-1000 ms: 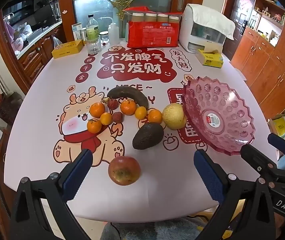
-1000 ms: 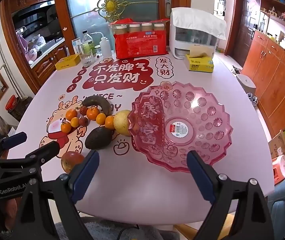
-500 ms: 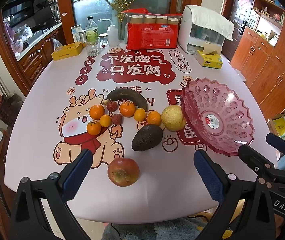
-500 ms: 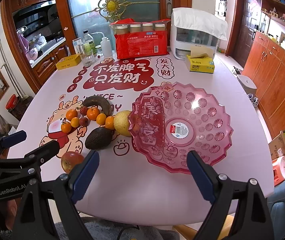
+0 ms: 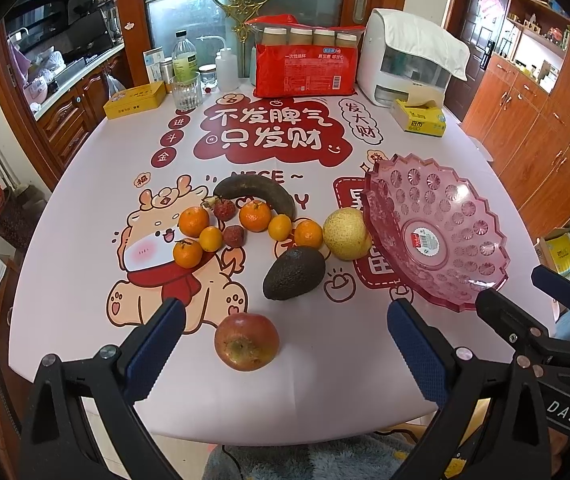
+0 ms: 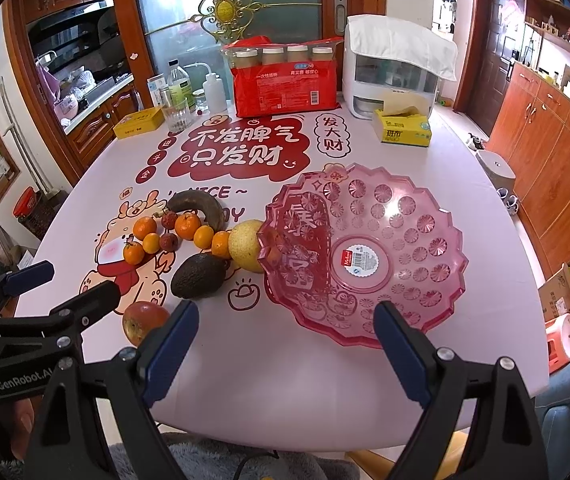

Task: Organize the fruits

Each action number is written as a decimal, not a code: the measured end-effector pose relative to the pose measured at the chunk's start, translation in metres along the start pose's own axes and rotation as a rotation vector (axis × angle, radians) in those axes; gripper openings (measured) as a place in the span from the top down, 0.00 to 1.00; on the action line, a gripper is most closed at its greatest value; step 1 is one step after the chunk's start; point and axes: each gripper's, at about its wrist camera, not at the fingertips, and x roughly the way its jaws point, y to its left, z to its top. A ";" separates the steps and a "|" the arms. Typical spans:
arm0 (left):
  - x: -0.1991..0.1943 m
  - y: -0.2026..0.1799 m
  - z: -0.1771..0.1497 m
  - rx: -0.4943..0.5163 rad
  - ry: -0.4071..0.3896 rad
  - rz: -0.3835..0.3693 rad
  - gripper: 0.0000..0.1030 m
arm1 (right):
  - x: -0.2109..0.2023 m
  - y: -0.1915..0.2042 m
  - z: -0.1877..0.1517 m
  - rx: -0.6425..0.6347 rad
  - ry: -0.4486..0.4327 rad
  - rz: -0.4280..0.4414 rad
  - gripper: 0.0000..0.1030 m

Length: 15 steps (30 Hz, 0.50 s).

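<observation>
Tabletop (image 5: pixel 85 240) fruit apparently untouched; both grippers gape.

Six oranges (image 5: pixel 193 221) are counted ahead of the left gripper (image 5: pixel 285 340), clustered with two lychees (image 5: pixel 224 209). One dark banana (image 5: pixel 255 190) is seen beyond them. One avocado (image 5: pixel 294 273) and one yellow pear (image 5: pixel 346 234) are counted nearer, and one red apple (image 5: pixel 246 341) lies between that gripper's fingers. One pink bowl (image 6: pixel 365 256) is seen ahead of the right gripper (image 6: pixel 285 340). Two grippers are counted in all. On the far bench (image 5: pixel 85 240) edge, four capped bottles (image 5: pixel 309 36) are seen in one red pack.
</observation>
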 end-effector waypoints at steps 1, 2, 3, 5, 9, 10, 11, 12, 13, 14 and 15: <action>0.000 0.000 0.000 -0.001 0.000 -0.002 0.03 | 0.000 0.000 0.000 0.001 0.000 0.000 0.13; 0.000 0.000 0.000 -0.001 0.000 -0.003 0.03 | 0.000 0.000 -0.001 0.001 -0.001 0.000 0.13; 0.000 -0.001 0.000 -0.002 -0.001 -0.003 0.03 | 0.000 0.000 -0.001 0.001 0.000 0.000 0.13; 0.000 -0.001 0.000 -0.003 -0.002 -0.003 0.03 | 0.000 0.000 -0.001 0.000 0.001 0.000 0.13; 0.000 -0.001 0.000 -0.002 -0.001 -0.003 0.03 | 0.000 -0.001 -0.001 0.000 0.003 0.001 0.13; -0.001 -0.001 0.000 -0.002 -0.001 -0.002 0.03 | 0.000 -0.001 -0.001 0.000 0.002 0.001 0.13; -0.001 -0.001 0.000 -0.001 -0.001 -0.002 0.03 | 0.000 -0.001 -0.001 0.000 0.002 0.001 0.13; -0.001 -0.001 0.001 -0.001 -0.002 -0.002 0.03 | 0.000 -0.001 -0.001 0.000 0.002 0.001 0.13; -0.001 0.000 0.001 -0.002 -0.002 -0.003 0.03 | 0.000 -0.001 -0.001 0.000 0.002 0.001 0.13; -0.001 0.000 0.001 -0.002 -0.001 -0.003 0.03 | 0.000 -0.001 -0.001 0.000 0.002 0.001 0.13; -0.001 -0.001 0.001 -0.002 -0.001 -0.003 0.03 | 0.000 -0.001 -0.001 0.001 0.003 0.001 0.13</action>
